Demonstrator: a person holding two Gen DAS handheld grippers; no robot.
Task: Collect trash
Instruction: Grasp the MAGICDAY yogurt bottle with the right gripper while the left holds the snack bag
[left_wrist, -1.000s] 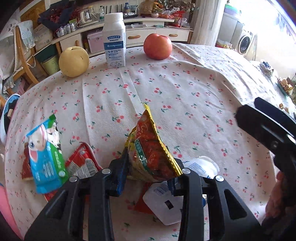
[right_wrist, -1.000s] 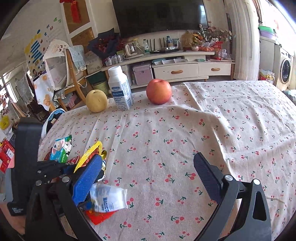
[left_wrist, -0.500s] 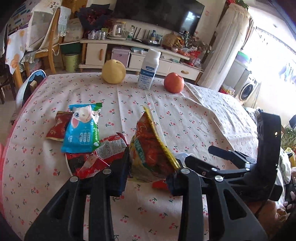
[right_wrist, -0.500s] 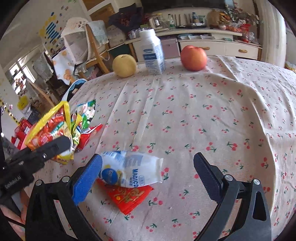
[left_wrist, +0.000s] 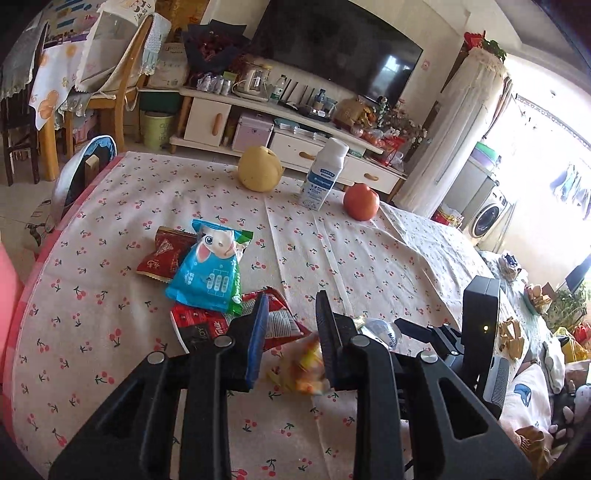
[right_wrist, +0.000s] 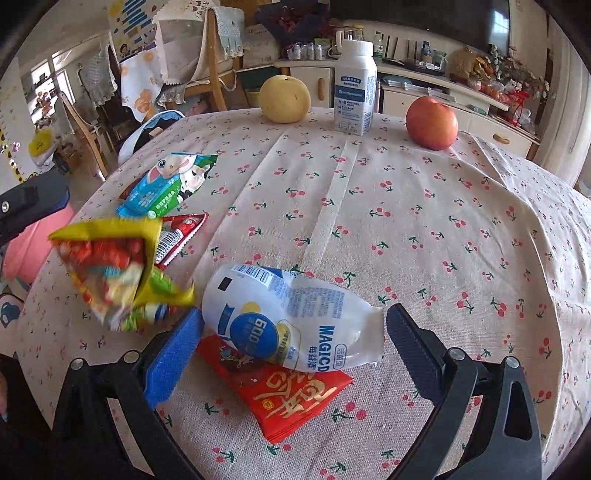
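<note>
My left claw (left_wrist: 290, 326) gapes, yellow snack bag (right_wrist: 114, 271) blurred at my 9 o'clock. Right claw (right_wrist: 291, 332) spread wide around crushed white bottle (right_wrist: 291, 317) on bench (right_wrist: 424, 221).

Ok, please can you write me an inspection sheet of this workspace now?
Surface: table with a creased cherry-print tablecloth.
Job's things: yellow snack bag blurred, in neither claw; crushed white bottle lying on a red packet; blue wrapper and red wrapper at the table's left.
Clutter: pear, upright milk bottle and apple at the far edge.
Grippers: left claw open, empty; right claw open, its fingers on either side of the crushed white bottle.
Cables: nothing seen.
Surroundings: television, wooden chair, washing machine.
</note>
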